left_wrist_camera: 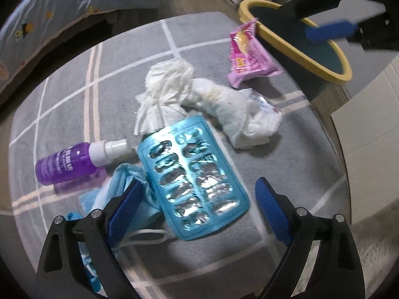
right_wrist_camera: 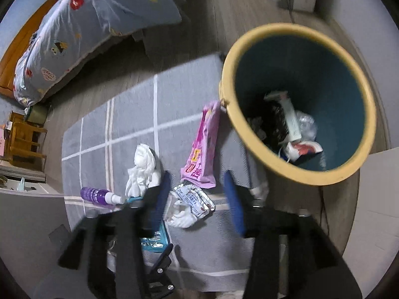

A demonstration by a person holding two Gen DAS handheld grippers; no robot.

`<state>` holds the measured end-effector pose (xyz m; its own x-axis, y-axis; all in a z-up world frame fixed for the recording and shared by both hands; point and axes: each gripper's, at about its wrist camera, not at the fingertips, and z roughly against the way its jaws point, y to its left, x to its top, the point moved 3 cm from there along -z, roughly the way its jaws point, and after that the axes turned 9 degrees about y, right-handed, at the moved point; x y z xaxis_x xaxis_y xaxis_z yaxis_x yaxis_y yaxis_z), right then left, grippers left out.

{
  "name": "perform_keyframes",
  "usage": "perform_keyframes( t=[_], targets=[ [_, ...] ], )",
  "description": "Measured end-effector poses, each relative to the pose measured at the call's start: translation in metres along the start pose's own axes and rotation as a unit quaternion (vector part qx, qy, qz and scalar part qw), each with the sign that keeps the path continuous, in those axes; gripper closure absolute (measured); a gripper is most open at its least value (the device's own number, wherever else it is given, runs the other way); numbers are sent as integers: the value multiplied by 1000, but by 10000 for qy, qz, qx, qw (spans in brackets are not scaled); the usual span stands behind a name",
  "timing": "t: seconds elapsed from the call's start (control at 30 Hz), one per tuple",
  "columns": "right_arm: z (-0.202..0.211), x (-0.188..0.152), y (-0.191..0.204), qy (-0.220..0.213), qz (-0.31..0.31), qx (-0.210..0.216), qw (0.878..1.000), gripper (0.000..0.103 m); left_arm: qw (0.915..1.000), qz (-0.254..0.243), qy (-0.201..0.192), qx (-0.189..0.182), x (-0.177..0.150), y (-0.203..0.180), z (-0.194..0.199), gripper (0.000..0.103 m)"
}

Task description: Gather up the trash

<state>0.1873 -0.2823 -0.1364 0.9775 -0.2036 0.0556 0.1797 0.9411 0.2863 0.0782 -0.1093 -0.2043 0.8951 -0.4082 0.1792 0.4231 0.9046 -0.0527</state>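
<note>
Blister pack point(left_wrist_camera: 193, 177) partly hides mask point(left_wrist_camera: 119, 194); both grippers point(left_wrist_camera: 197, 199) point(right_wrist_camera: 197, 199) gape, seemingly empty.

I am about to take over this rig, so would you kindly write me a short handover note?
Left gripper: open, empty, above the blue pill pack.
Right gripper: open, empty, beside the bin.
On the rug: pink wrapper against the bin, tissues, white cloth, purple spray bottle, blue mask, small foil pack.
Done: some trash already lies in the bin.
Left: everything on the rug.
</note>
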Motion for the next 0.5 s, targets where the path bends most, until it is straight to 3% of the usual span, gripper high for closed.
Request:
perform_keyframes(
  t=[0.23,0.5],
  targets=[
    [-30,13,9,171,279,-522,9981,55,9997,230,47,71,4,28,-5,11],
    [-60,30,8,402,383,-688,9961,57,9997,-169,-13,168,11,13,-9,11]
  ],
)
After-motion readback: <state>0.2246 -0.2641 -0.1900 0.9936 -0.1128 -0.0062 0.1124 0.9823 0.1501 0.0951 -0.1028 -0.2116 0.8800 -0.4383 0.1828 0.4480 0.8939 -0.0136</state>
